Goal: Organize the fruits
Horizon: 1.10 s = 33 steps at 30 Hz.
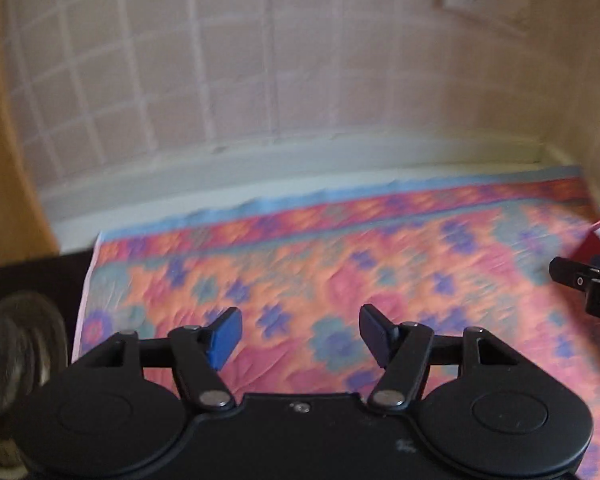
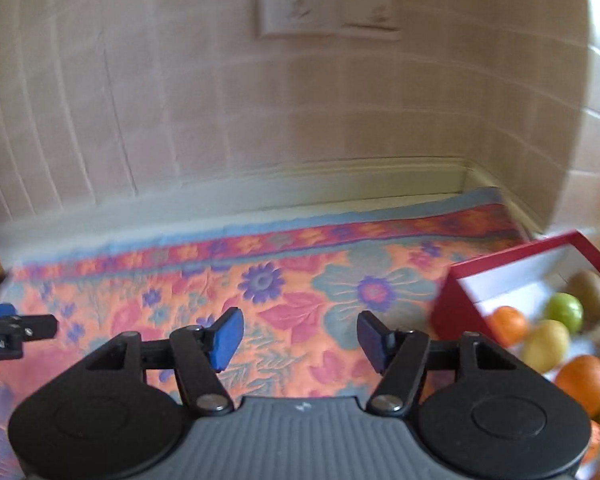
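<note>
In the right wrist view, a red box (image 2: 460,300) with a white inside stands at the right on the floral cloth (image 2: 260,280). It holds several fruits: oranges (image 2: 582,380), a green apple (image 2: 566,310), a brown kiwi (image 2: 590,290) and a yellow fruit (image 2: 546,344). My right gripper (image 2: 300,336) hovers open over the cloth left of the box, with nothing between its blue pads. My left gripper (image 1: 300,334) is also open and empty above the cloth. Each gripper shows at the other view's edge: the right gripper (image 1: 584,280) and the left gripper (image 2: 16,328). A corner of the red box (image 1: 592,246) peeks in at the right.
A tiled wall (image 1: 260,60) with a white ledge runs along the cloth's far edge. Wall sockets (image 2: 328,8) sit above it. At the left lie a black surface (image 1: 40,272), a grey coiled object (image 1: 12,340) and a wooden panel (image 1: 0,160).
</note>
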Motion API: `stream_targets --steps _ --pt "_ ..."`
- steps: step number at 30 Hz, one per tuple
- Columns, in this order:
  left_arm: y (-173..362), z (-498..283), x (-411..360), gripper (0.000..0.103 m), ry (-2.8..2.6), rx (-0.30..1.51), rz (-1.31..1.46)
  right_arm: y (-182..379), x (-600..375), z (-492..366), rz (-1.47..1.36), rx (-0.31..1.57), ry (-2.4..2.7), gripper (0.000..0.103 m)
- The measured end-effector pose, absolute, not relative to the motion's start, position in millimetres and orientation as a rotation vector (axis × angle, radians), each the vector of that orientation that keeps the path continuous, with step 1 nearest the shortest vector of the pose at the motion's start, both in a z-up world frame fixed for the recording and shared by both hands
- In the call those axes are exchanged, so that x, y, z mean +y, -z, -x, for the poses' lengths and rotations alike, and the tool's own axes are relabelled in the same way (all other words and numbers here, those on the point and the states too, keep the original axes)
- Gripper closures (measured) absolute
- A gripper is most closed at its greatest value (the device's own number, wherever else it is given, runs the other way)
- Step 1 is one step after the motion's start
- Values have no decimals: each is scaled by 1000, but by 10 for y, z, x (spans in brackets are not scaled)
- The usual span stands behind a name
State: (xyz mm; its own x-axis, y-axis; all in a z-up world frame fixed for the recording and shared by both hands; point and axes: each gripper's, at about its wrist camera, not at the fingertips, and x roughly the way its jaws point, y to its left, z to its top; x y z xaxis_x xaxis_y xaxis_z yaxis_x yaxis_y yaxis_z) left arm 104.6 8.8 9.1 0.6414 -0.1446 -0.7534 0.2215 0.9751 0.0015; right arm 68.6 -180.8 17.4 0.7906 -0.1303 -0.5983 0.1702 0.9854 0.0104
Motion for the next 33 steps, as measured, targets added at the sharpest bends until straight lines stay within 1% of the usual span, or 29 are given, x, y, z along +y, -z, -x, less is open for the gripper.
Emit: stream_targets --steps 3,5,6,7,11,12,20,23,26,27,29,30,31,33 --pt "123 -1047 80 27 237 886 -109 45 -1676 -747 -37 638 189 38" --pt "195 -1042 65 27 220 862 -122 135 -1688 -717 -37 630 191 34" --pt "221 -1046 52 25 203 850 -120 175 -1682 -715 -29 624 193 31" --pt "248 -1063 35 25 201 850 -114 207 -1691 -704 -17 624 196 30" --pt "351 -1083 -77 25 188 857 -111 292 -1791 -726 -20 636 210 29" --pt "382 -1098 -116 20 179 857 -121 313 -1816 -740 -15 636 222 28" --pt "483 -1252 -329 18 170 828 -127 469 -1970 -846 1 647 282 26" --pt "502 -1272 -358 15 166 811 -117 506 -1996 -850 -3 650 284 25" --pt "532 -1291 -347 9 155 798 -98 525 -2006 -856 -5 660 278 23" --pt "541 -1290 -344 6 148 794 -92 533 -2009 -859 -7 658 276 20" --pt "553 -1294 -339 6 149 785 -87 534 -2019 -849 -16 658 277 14" --pt "554 -1292 -338 6 150 782 -86 535 -2030 -852 -29 664 278 6" --pt "556 -1295 -333 5 150 781 -82 548 -2045 -878 -45 680 276 0" --pt "574 -1281 -319 3 145 767 -70 552 -2084 -883 -91 687 271 0"
